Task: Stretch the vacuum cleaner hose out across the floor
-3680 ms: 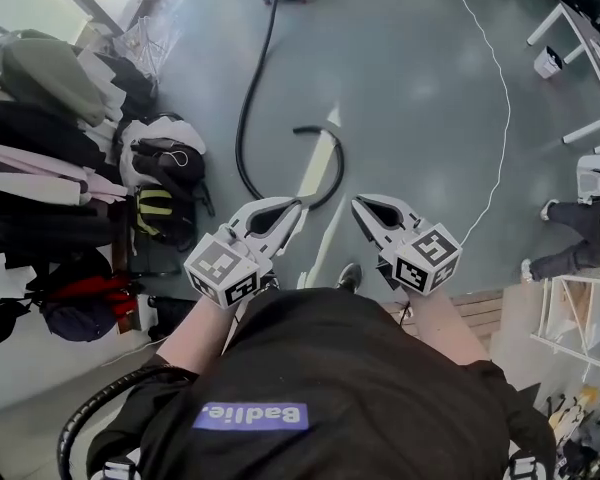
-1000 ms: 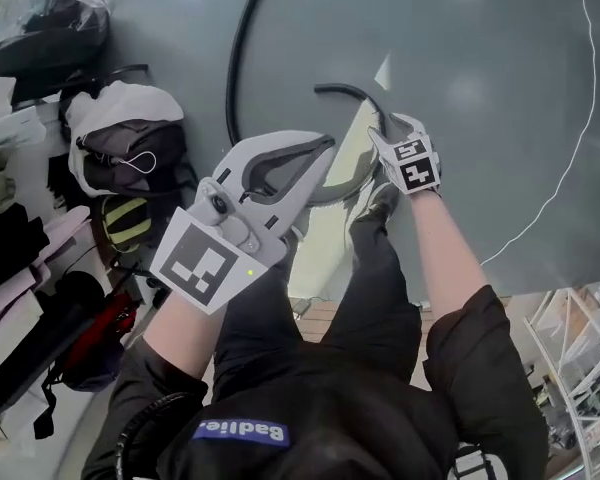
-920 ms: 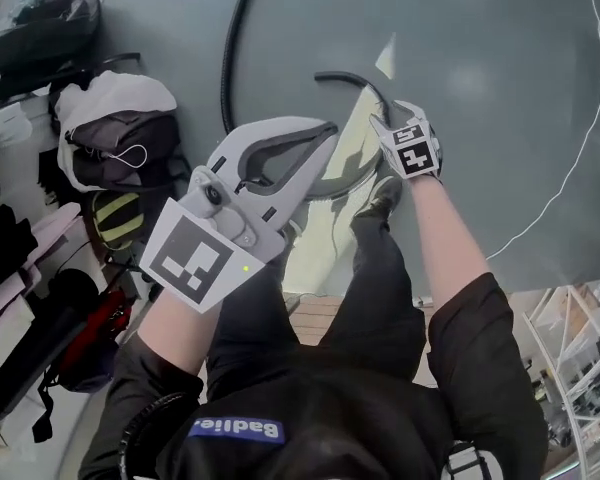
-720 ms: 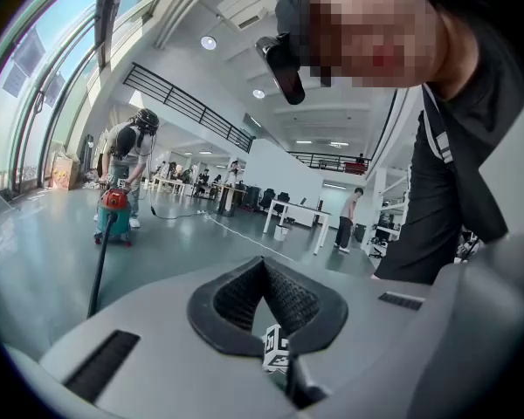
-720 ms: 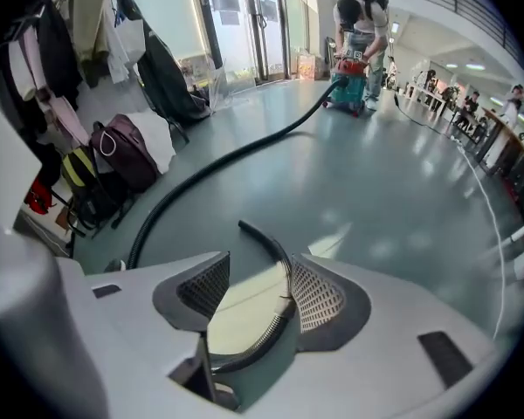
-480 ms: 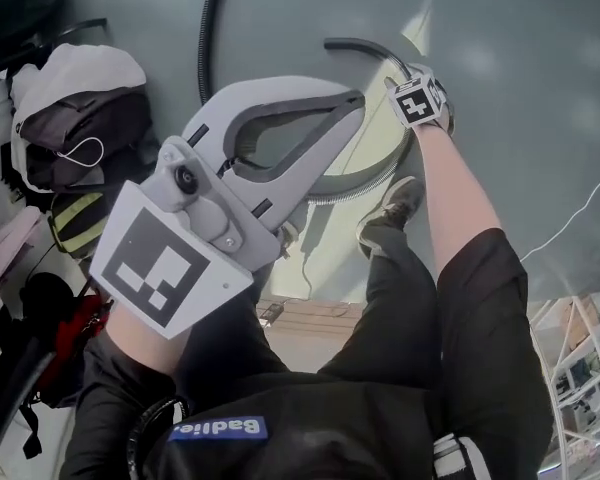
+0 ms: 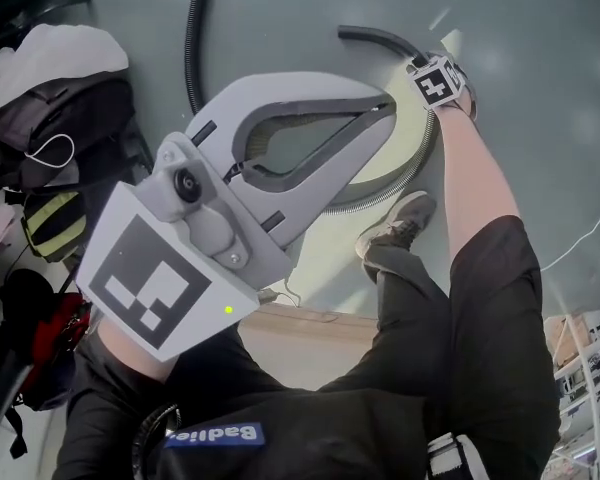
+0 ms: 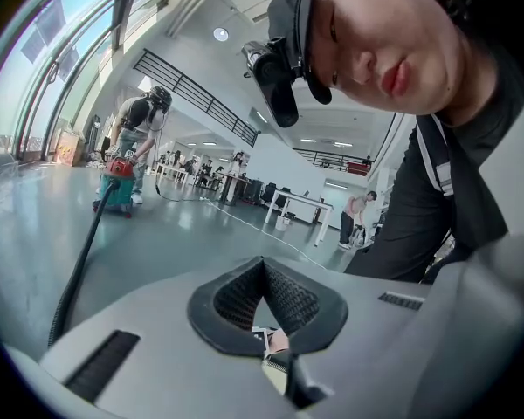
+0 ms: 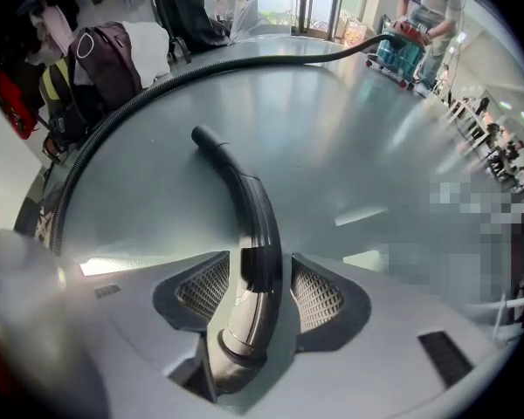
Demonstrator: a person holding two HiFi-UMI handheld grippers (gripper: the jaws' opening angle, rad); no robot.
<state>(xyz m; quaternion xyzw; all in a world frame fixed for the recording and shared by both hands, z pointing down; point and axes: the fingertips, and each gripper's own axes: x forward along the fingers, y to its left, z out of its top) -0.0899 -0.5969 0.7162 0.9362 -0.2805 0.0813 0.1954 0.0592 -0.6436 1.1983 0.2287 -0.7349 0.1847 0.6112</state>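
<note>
The black vacuum hose (image 7: 193, 38) runs up the grey floor and loops back through a grey ribbed stretch (image 7: 385, 180) to its curved black end tube (image 7: 372, 36). My right gripper (image 7: 440, 76) is down at that end tube. In the right gripper view the end tube (image 9: 244, 190) passes between the jaws, and the right gripper (image 9: 260, 256) is shut on it. My left gripper (image 7: 388, 108) hangs close under the head camera, shut and empty; its tips meet in the left gripper (image 8: 262, 262) view. The teal vacuum cleaner (image 9: 400, 44) stands far off at the hose's other end.
Bags and jackets (image 7: 55, 108) are piled along the left. A thin white cable (image 7: 580, 250) lies on the floor at the right. My shoe (image 7: 400, 230) stands inside the hose loop. A person (image 8: 140, 125) bends over the vacuum cleaner (image 8: 115, 186); tables (image 8: 288, 203) stand beyond.
I have bent down: the right gripper reached out and down onto the hose's end tube. The left gripper came up closer to the head camera, still shut.
</note>
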